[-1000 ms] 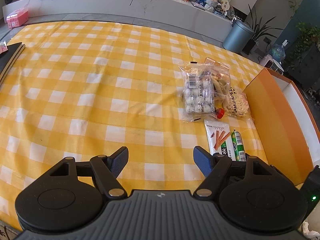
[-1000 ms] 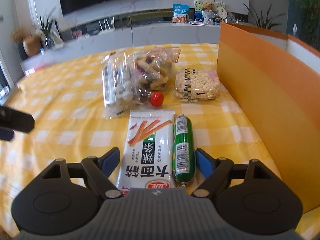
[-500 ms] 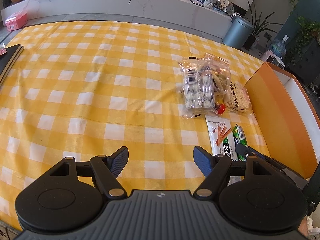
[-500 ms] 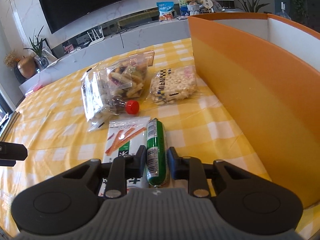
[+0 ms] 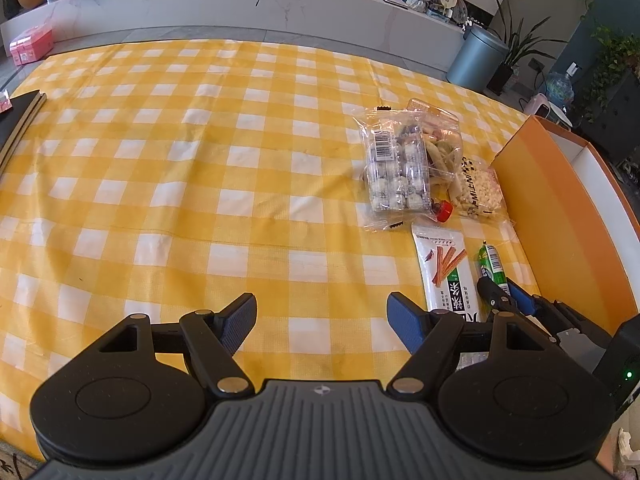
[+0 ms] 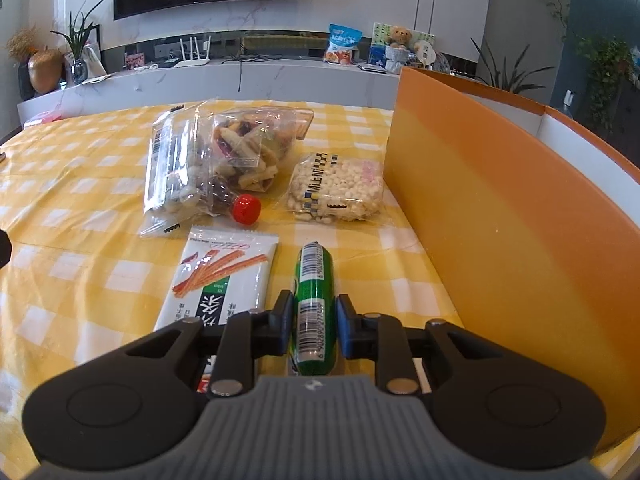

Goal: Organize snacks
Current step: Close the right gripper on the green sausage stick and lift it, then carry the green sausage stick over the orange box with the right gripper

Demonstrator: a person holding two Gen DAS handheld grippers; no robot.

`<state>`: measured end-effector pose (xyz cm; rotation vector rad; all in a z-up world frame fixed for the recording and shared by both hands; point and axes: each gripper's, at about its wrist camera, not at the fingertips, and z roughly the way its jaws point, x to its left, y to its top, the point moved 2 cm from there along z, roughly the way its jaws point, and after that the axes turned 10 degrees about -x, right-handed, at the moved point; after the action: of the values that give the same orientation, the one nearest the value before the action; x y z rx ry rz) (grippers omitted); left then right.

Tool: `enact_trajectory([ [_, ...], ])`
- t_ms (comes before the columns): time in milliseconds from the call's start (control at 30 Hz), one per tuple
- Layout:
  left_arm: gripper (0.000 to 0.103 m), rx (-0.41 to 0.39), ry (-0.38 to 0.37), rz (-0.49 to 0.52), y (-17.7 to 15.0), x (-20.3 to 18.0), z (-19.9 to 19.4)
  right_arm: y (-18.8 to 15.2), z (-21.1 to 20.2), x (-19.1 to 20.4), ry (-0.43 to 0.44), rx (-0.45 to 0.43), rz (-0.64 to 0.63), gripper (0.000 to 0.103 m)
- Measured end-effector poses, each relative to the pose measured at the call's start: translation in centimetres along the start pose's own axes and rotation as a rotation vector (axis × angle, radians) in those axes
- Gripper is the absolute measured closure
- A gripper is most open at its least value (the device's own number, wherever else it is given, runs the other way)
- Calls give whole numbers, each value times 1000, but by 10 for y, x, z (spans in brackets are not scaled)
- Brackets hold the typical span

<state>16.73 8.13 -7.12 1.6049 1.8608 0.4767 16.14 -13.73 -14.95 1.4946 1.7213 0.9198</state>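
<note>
One yellow-and-white checked tablecloth (image 5: 192, 184) covers the whole table, and on its right side stands an orange box (image 6: 500, 216) with a white inside. Near the box wall lie the snacks: a clear bag of wrapped candies (image 6: 172, 168), a clear bag of mixed crisps (image 6: 252, 148) touching it, a packet of white puffed balls (image 6: 340, 188) just beside the box, and a small bottle with a red cap (image 6: 246, 209) tucked against the bags. Nearer the camera lies a white packet printed with orange sticks (image 6: 224, 280). Beside it the green sausage stick (image 6: 314, 304) is clamped at its near end between the pads of the right gripper (image 6: 314, 326). The left gripper (image 5: 322, 320) hangs wide apart over bare cloth, holding nothing.
</note>
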Motion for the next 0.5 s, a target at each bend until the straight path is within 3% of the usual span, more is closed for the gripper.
enact_trajectory([
  [133,16,-7,4,8,0,-1,-2,4,-10,-7,40,-21,68,83],
  [233,16,-6,6,12,0,-2,-1,23,-33,-11,66,-98,82,83],
  [367,16,-3,8,16,-1,-2,0,59,-71,-35,114,-210,194,83],
  [433,16,-3,8,16,-1,-1,0,75,-87,-54,62,-265,204,83],
  [500,16,-3,7,19,-1,-1,0,84,-94,-75,-43,-284,198,83],
])
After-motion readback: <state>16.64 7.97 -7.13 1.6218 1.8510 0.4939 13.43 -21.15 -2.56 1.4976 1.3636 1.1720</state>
